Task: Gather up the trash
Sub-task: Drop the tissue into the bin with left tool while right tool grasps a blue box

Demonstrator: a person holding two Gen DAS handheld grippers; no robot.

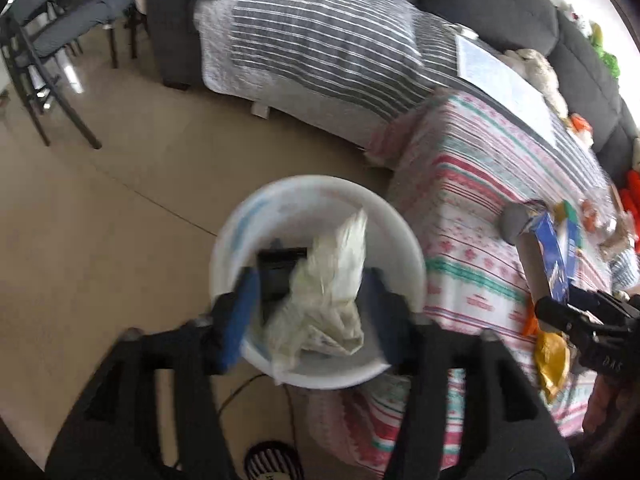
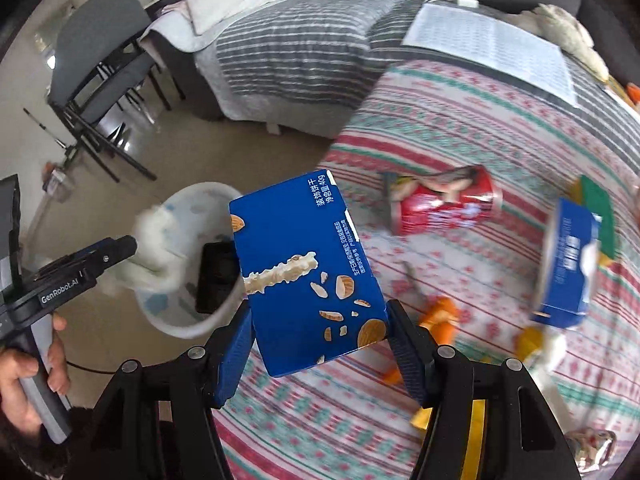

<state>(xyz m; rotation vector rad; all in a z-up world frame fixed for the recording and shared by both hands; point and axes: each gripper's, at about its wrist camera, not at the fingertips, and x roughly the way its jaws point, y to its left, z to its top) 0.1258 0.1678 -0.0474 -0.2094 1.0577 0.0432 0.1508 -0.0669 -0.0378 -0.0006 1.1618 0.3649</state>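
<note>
My left gripper (image 1: 310, 316) hangs over a white bin (image 1: 316, 280) on the floor, jaws wide apart, with a crumpled white plastic bag (image 1: 328, 300) between them; whether they press on it I cannot tell. A black box (image 1: 276, 276) lies in the bin. My right gripper (image 2: 320, 344) is shut on a blue biscuit box (image 2: 304, 268) and holds it above the table edge, right of the bin (image 2: 176, 320). The left gripper (image 2: 96, 258) with the bag (image 2: 154, 248) shows in the right wrist view. The right gripper (image 1: 572, 308) with its blue box (image 1: 554, 256) shows in the left wrist view.
A table under a striped pink and green cloth (image 2: 460, 128) holds a crushed red can (image 2: 444, 200), another blue box (image 2: 568, 264), orange and yellow scraps (image 2: 440, 316) and a printed sheet (image 2: 492, 44). A sofa with a striped grey blanket (image 1: 320, 48) and a dark chair (image 2: 100, 64) stand behind.
</note>
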